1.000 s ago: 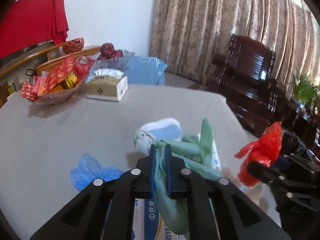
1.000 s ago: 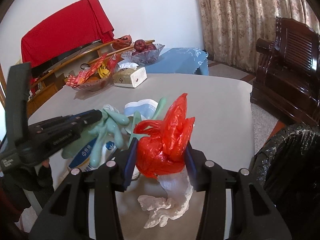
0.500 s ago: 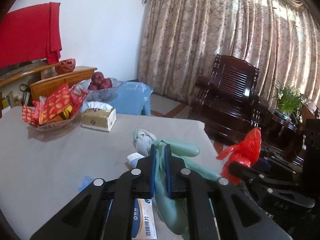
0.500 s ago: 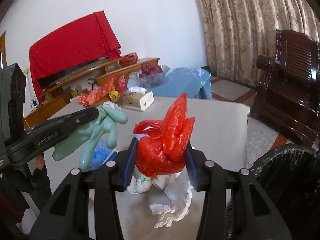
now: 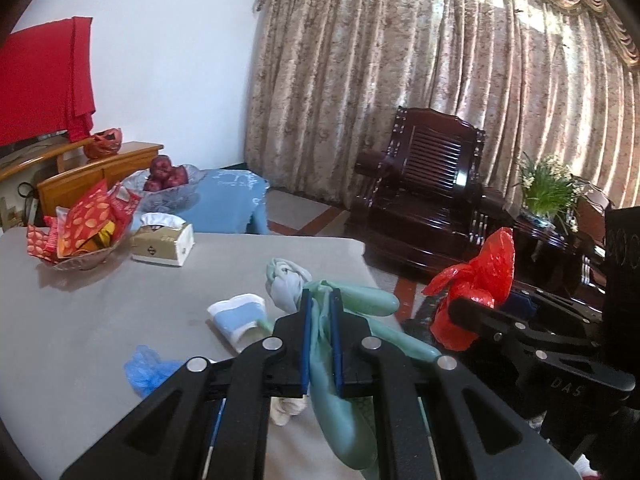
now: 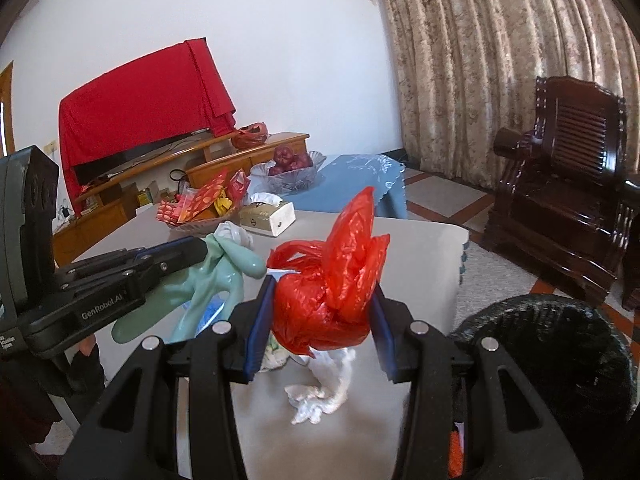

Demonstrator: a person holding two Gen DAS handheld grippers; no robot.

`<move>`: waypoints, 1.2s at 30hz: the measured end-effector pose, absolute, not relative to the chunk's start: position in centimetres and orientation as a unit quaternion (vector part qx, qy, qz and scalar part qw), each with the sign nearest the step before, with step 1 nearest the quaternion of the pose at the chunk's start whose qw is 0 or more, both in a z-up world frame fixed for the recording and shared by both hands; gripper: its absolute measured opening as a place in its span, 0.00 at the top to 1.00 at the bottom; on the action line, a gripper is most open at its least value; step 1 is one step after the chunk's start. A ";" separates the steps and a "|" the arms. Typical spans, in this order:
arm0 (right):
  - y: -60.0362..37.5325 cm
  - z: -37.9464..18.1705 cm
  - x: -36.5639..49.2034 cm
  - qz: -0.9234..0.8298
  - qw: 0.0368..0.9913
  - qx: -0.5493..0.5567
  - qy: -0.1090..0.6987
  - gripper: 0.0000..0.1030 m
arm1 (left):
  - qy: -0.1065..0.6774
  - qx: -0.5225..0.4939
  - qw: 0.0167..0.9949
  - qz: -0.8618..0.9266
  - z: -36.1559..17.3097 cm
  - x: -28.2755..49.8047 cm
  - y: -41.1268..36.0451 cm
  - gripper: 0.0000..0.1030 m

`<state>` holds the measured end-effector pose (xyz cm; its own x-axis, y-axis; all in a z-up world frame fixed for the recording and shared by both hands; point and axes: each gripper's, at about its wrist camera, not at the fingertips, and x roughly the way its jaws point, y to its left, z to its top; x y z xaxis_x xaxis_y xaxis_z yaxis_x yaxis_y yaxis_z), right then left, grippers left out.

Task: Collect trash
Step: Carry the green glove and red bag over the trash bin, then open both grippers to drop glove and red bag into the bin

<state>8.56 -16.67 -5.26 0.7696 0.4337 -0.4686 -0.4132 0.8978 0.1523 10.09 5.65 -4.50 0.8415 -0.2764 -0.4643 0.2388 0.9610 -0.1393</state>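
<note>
My left gripper is raised above the grey tabletop, its blue-padded jaws clenched on a pale green rubber glove whose knotted cuff end sticks up past the fingertips while the inflated fingers droop below and to the right. From my right wrist camera I see that same gripper reaching in from the left, roughly level, the glove dangling under it clear of the table. My right gripper is held up in front of me too, jaws squeezing a crumpled red plastic bag between the blue pads, the bag's loose flaps standing upward above the fingers. In the left view the right gripper sits off to the right, beyond the table's edge, with the red bag at its tip. To my lower right is the black-lined trash bin, beside the table corner. On the table under my grippers lie a crumpled white tissue, a blue-and-white paper cup on its side and a crumpled blue plastic wad. Farther back stand a tissue box and a basket of red snack packets.
</note>
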 end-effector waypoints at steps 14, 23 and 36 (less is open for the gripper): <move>-25.4 -5.4 5.1 0.127 0.960 0.037 0.248 0.58 | 0.246 -0.020 0.944 -0.221 -4.5 10.2 -2.6 0.92; -32.3 -7.8 3.8 0.049 0.963 0.055 0.260 0.58 | 0.262 0.002 0.923 -0.282 -6.5 11.1 -9.7 0.92; -37.3 -13.0 4.7 -0.004 0.949 0.074 0.305 0.56 | 0.305 0.035 0.894 -0.326 -10.7 13.4 -17.6 0.92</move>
